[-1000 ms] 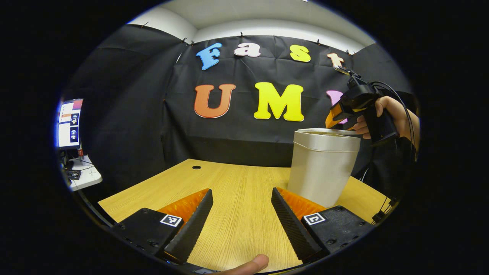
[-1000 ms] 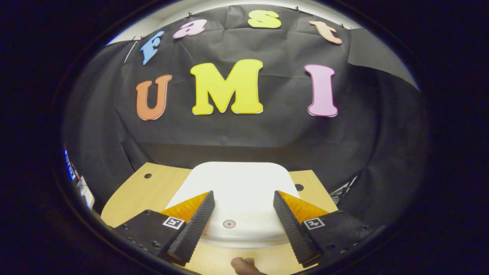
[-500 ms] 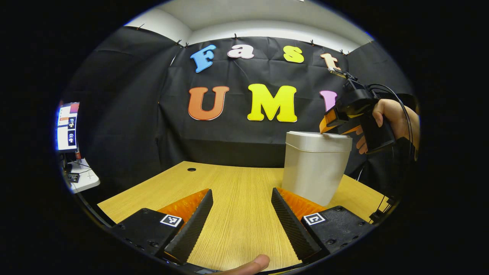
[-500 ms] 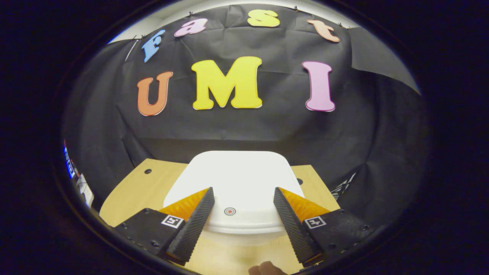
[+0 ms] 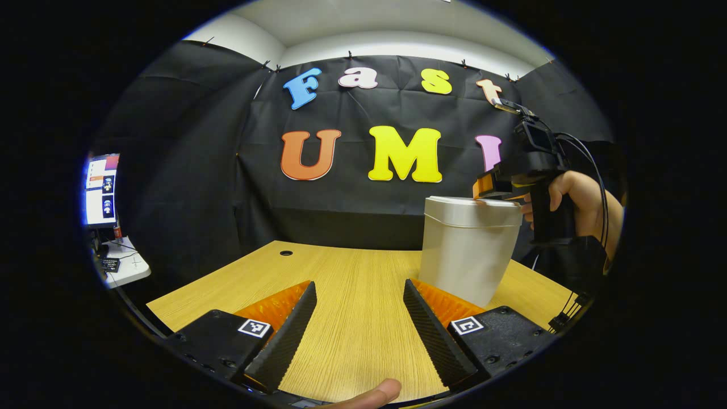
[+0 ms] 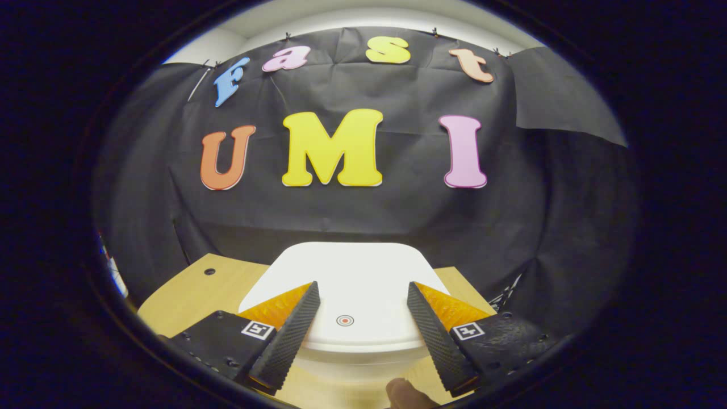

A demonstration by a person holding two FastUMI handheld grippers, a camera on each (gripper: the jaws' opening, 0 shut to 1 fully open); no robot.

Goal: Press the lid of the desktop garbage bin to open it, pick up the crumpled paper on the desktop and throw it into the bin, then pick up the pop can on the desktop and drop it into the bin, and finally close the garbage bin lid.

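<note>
the right tool (image 6: 361,318) hovers over the bin's closed lid (image 6: 346,272), fingers spread. the left tool (image 5: 358,324) is spread too, holding nothing, above the tabletop (image 5: 352,284) beside the bin (image 5: 466,250).

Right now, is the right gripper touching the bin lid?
Cannot tell. In the left gripper view the right gripper sits at the bin lid's rim, with neither contact nor gap plain.

1. The lid (image 6: 352,272) of the bin (image 5: 466,255) has a small red ring (image 6: 344,320) with a red dot inside, near its front edge. There are no words on it.
2. The left gripper (image 5: 358,318) has two small white square tags (image 5: 254,328) with black shapes, one by each finger. They are not letters.
3. The right gripper (image 6: 362,318) has two square tags of the same kind.
4. The screen (image 5: 101,190) at the far left is too small to read.
</note>
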